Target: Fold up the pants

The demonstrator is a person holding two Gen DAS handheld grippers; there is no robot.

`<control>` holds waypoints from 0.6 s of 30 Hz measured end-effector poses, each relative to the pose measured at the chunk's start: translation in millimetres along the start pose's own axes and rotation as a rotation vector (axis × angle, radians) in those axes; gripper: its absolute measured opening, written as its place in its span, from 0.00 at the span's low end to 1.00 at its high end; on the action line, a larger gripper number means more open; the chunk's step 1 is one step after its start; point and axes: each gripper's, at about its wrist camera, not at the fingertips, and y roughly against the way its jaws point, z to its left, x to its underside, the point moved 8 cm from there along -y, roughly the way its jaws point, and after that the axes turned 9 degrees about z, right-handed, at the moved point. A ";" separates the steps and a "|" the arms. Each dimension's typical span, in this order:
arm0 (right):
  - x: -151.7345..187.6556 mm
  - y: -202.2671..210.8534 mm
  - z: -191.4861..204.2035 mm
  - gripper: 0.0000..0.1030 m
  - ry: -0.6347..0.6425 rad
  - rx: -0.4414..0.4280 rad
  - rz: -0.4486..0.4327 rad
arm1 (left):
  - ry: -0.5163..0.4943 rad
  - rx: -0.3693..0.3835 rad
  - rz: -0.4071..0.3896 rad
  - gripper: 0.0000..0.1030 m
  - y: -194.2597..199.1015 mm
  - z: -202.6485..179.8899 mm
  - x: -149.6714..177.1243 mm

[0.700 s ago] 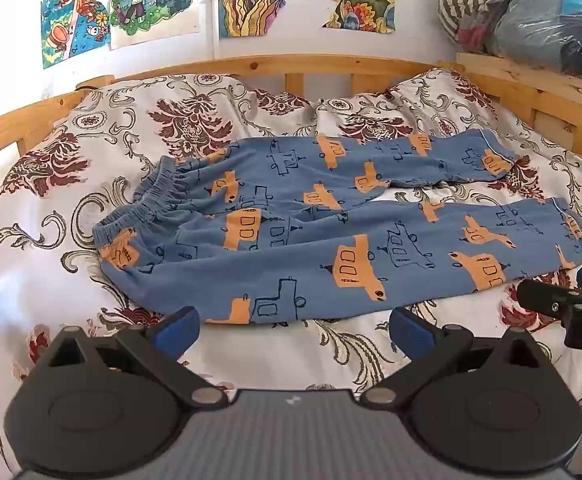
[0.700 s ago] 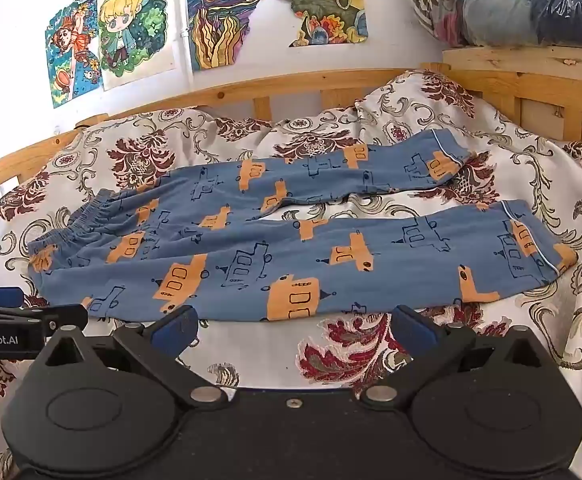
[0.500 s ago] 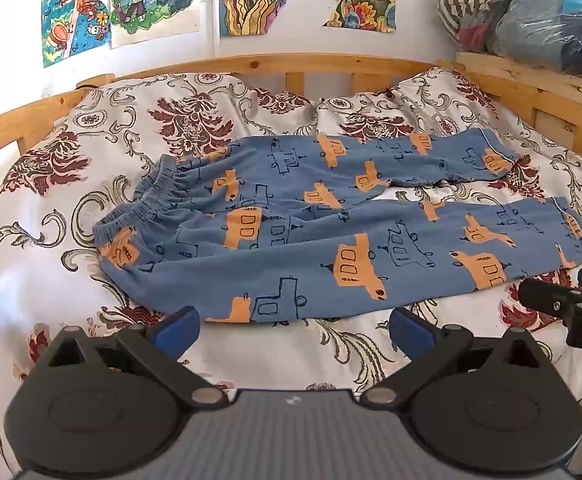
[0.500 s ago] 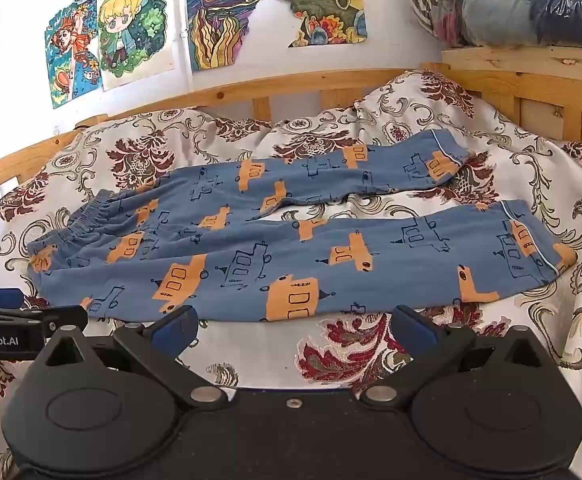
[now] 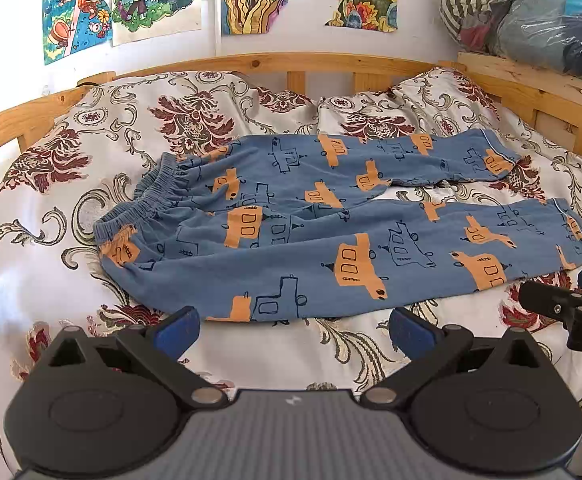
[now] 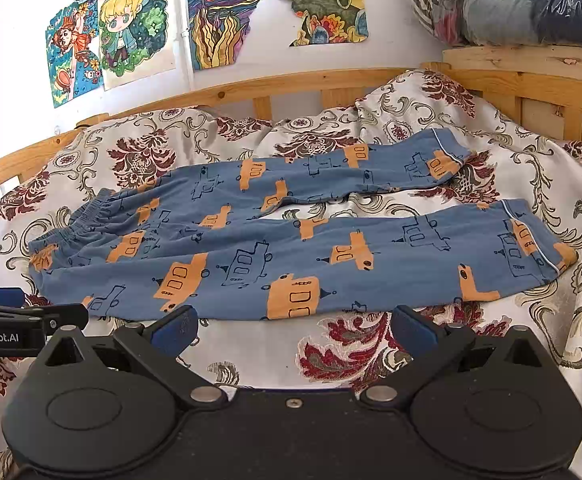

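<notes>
2 legs of the blue pants (image 5: 315,240) lie spread flat on the bedspread (image 5: 91,128), long axis running left to right, the elastic waistband (image 5: 147,196) at the left and the cuffs at the right. The legs part into a narrow V, and a strip of bedspread shows between them. The near leg's cuff sits close to the right edge in the left wrist view, partly behind the other tool. Whatever lies under the pants is hidden.

The left gripper (image 5: 293,326) hovers just short of the near hem, below the seat, its 2 blue-padded fingers (image 5: 177,330) spread wide with nothing between them. The right gripper (image 6: 295,326) sits likewise at the near hem, further along the leg, fingers (image 6: 413,330) wide apart and empty. Neither touches the cloth.

Beyond, a wooden bed rail (image 5: 311,62) rims the bed, colourful drawings (image 6: 131,36) hang on the white wall, and plastic-wrapped bundles (image 5: 531,16), cut off by the frame, rest on a ledge at right.
</notes>
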 end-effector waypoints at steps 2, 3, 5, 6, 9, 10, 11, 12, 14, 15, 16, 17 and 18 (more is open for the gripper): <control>0.1 0.1 -0.1 0.99 -0.001 0.000 0.000 | 0.001 -0.001 0.001 1.00 -1.0 1.6 1.3; 0.1 0.0 -0.2 0.99 0.000 0.000 0.000 | 0.002 -0.001 0.001 1.00 -1.2 2.0 1.6; 0.1 0.0 -0.4 0.99 0.000 0.000 0.000 | 0.003 -0.002 0.002 1.00 -1.6 2.3 1.8; 0.1 -0.1 -0.4 0.99 0.000 0.000 0.000 | 0.003 -0.001 0.002 1.00 -1.5 2.5 1.7; 0.2 -0.1 -0.5 0.99 -0.001 0.000 0.001 | 0.003 -0.003 0.002 1.00 -1.7 3.0 2.1; 0.2 -0.1 -0.6 0.99 -0.001 0.000 0.001 | 0.003 -0.003 0.003 1.00 -1.5 2.9 1.7; 0.2 -0.1 -0.7 0.99 -0.001 0.001 0.001 | 0.003 -0.002 0.002 1.00 -1.5 3.0 1.7; 0.2 -0.2 -0.7 0.99 -0.001 0.000 0.001 | 0.004 -0.003 0.002 1.00 -1.5 2.9 1.6; 0.3 -0.2 -0.8 0.99 -0.001 0.000 0.001 | 0.004 -0.003 0.003 1.00 -1.6 3.1 1.7; 0.3 -0.3 -0.9 0.99 -0.001 0.000 0.001 | 0.004 -0.002 0.003 1.00 -1.5 3.0 1.7; 0.2 -0.4 -0.9 0.99 -0.001 -0.001 0.001 | 0.005 -0.002 0.004 1.00 -1.9 3.1 1.7; 0.2 -0.3 -0.9 0.99 -0.001 0.000 0.002 | 0.005 -0.002 0.004 1.00 -1.9 3.5 1.7; 0.3 -0.3 -1.0 0.99 -0.001 0.000 0.002 | 0.005 -0.003 0.004 1.00 -1.9 3.5 1.7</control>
